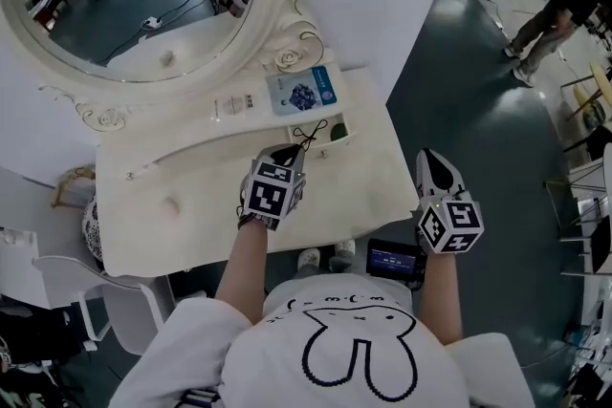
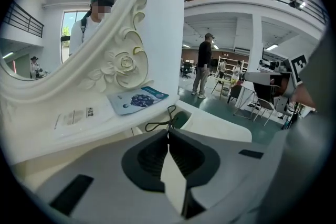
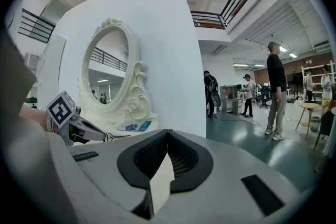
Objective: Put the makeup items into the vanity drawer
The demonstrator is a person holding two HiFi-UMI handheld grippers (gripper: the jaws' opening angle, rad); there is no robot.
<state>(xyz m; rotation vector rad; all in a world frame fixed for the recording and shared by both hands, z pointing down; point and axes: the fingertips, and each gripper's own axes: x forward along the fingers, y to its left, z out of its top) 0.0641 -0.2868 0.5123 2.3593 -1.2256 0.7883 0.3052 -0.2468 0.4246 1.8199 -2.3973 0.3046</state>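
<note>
In the head view our left gripper [image 1: 290, 151] is above the white vanity top [image 1: 191, 182], its fingers pinching a thin black cord [image 1: 308, 135] just beside the small open drawer [image 1: 342, 142]. A blue packet [image 1: 304, 93] lies behind the drawer under the oval mirror [image 1: 143, 14], and our right gripper [image 1: 435, 165] hangs past the table's right edge over the floor [image 1: 478, 91]. In the left gripper view the cord loops up from the closed tips before the drawer, where a dark green thing [image 2: 181, 119] is too hidden to make out, and the mirror frame [image 2: 123, 65] closes the left side. In the right gripper view the fingers are pressed together on nothing, with open room and standing people [image 3: 276, 92] on the right.
</note>
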